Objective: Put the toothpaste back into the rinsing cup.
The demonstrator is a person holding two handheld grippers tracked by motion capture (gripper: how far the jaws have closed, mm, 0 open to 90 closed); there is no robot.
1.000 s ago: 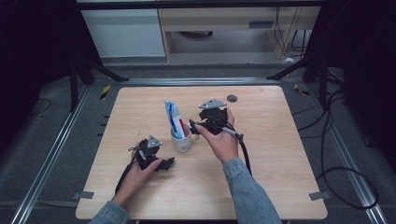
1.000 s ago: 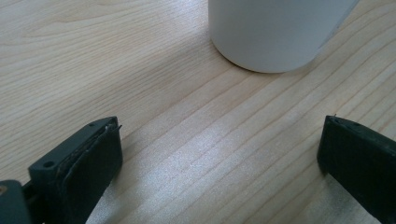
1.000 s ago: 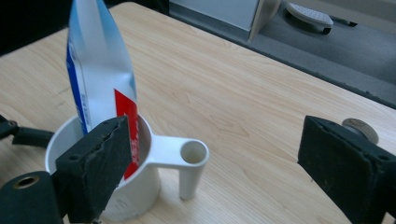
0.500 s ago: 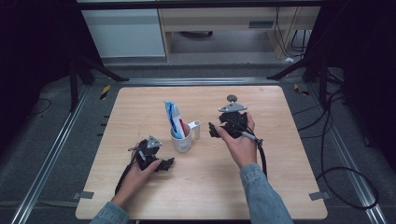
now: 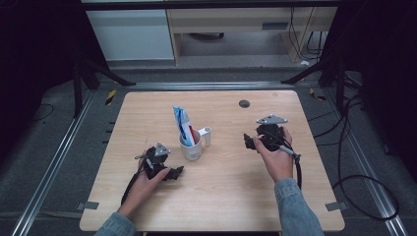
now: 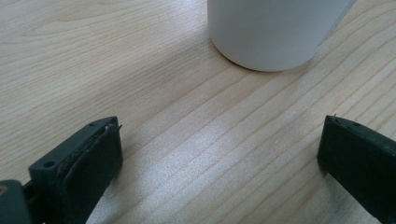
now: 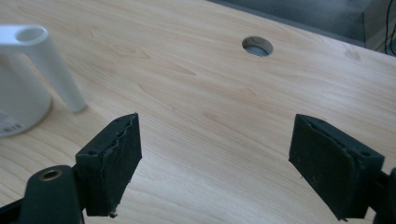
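Left gripper [image 5: 173, 172], jaws spread wide with nothing between them, low over the table [image 5: 147, 113] just beside the base of the white mug [image 5: 191, 146]; in the left gripper view the mug's rounded foot stands ahead of the jaws, clear of both. Right gripper [image 5: 252, 143], jaws likewise wide apart and empty, held well to the right of the mug, its jaws turned toward it; in the right gripper view the mug's handle [image 7: 49, 60] lies ahead and to the left, with a round cable hole [image 7: 258, 46] in the tabletop farther off.

The mug stands upright near the table's centre, its long axis vertical, its handle toward the right gripper. A blue, white and red tube [image 5: 183, 124] stands in it, tilted toward the far left, its long axis steeply inclined.

Judged handling: the mug appears rigid, smooth and probably slippery, perhaps breakable; the handle or the rim wall offers the surest hold. The tube looks light and soft, best pinched near its flat upper end.
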